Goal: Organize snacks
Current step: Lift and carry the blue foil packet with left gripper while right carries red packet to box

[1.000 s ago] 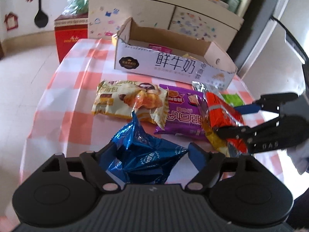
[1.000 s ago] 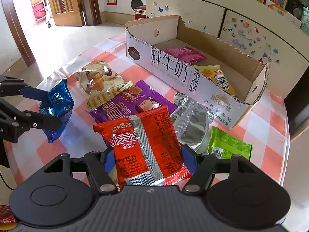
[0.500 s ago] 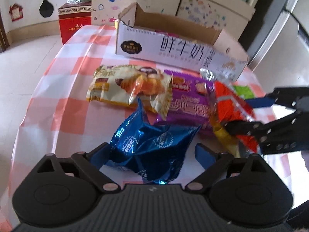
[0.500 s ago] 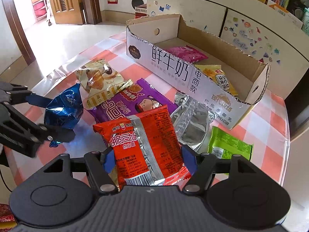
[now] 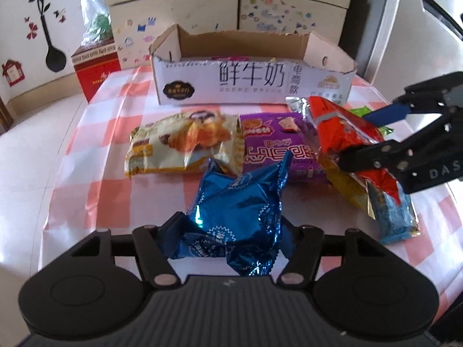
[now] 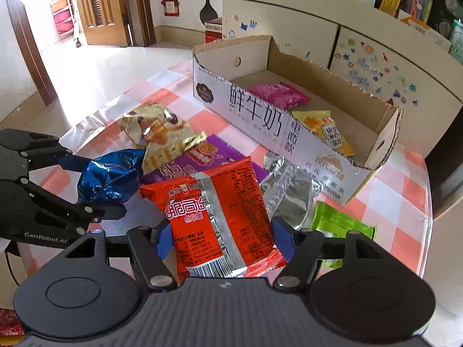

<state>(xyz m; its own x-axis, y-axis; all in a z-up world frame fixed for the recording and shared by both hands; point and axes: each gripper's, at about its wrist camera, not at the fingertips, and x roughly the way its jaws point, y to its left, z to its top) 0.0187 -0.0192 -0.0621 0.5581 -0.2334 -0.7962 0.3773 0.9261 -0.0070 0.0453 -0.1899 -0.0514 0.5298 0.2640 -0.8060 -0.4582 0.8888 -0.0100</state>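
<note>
Checkered tablecloth (image 5: 95,133), pink and white, covers the whole table you're working on, and it looks glossy, almost like plastic sheeting. Going left to right: far left in the right wrist view you've got a wooden door (image 6: 101,5) with bright sunlight pouring over the pale floor. Next come wall stickers, a black spoon shape (image 5: 55,57) and a little red house (image 5: 13,72). A red gift box (image 5: 97,72) sits on the floor just past the table's far corner, with a plastic bag on top. Behind the table runs a cream cabinet (image 5: 289,14) dotted with small colourful stickers.

On the cloth itself, your left gripper (image 5: 228,231) is closing on the blue foil snack (image 5: 240,211), which sits between the fingers and looks crumpled in the squeeze. Beside it lie the beige bread pack (image 5: 179,144) and the purple pack (image 5: 272,144), touching each other. Your right gripper (image 6: 221,237) is clamped on the red noodle pack (image 6: 214,208), holding it up off the cloth. Further right there's a silver foil pack (image 6: 289,193) and a green pack (image 6: 341,222) on the cloth.

The cardboard tray box (image 6: 312,147) sits at the far side of the table, already holding a pink pack (image 6: 277,95) and a yellow pack (image 6: 327,130)
</note>
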